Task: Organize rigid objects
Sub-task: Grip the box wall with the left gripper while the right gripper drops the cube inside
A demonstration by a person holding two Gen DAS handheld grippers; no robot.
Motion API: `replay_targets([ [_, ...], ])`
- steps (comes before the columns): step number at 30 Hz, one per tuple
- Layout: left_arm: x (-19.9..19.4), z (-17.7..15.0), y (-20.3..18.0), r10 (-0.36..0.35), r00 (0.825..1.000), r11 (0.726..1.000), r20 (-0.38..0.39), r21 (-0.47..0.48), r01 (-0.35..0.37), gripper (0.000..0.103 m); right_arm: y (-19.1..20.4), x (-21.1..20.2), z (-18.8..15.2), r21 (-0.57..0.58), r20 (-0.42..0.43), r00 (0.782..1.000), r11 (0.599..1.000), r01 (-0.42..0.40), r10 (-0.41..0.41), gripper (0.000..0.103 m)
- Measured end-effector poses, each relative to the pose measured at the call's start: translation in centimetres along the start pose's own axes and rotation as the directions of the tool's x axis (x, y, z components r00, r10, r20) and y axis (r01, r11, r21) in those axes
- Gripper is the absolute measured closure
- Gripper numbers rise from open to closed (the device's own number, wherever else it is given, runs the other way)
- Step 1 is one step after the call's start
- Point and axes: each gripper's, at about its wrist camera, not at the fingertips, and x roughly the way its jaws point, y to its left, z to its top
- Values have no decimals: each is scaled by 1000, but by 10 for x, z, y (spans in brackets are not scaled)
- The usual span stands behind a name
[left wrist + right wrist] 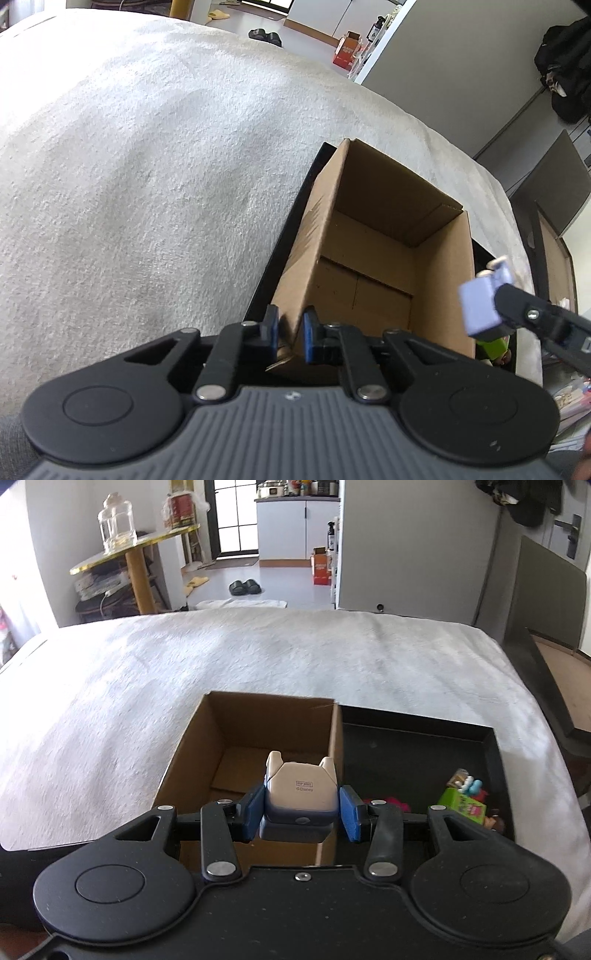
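An open cardboard box (436, 295) (192, 760) stands inside a black tray (495, 760) on a white blanket. My left gripper (290, 332) is shut on the box's near left corner, one pad on each side of the wall. My right gripper (301, 812) is shut on a cube-shaped toy figure (301, 794), beige with a blue-grey base and two small ears, and holds it over the box's near right rim. The toy (480, 306) also shows in the left wrist view, at the right of the box.
Small toys lie in the tray's right part: a green box (461, 805), a pink item (388, 805), a light-blue piece (472, 786). The white blanket (258, 657) stretches far and left. A dark frame (546, 686) stands to the right.
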Motion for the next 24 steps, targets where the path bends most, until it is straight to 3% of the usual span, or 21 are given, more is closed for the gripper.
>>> replay_targets([
  [8, 0, 0, 9, -33, 999, 999, -3, -21, 33, 90, 30, 18, 4, -45, -32, 999, 999, -29, 27, 60],
  [24, 2, 1, 18, -61, 998, 997, 0, -53, 61, 90, 61, 29, 25, -99, 16, 998, 993, -58, 60, 59],
])
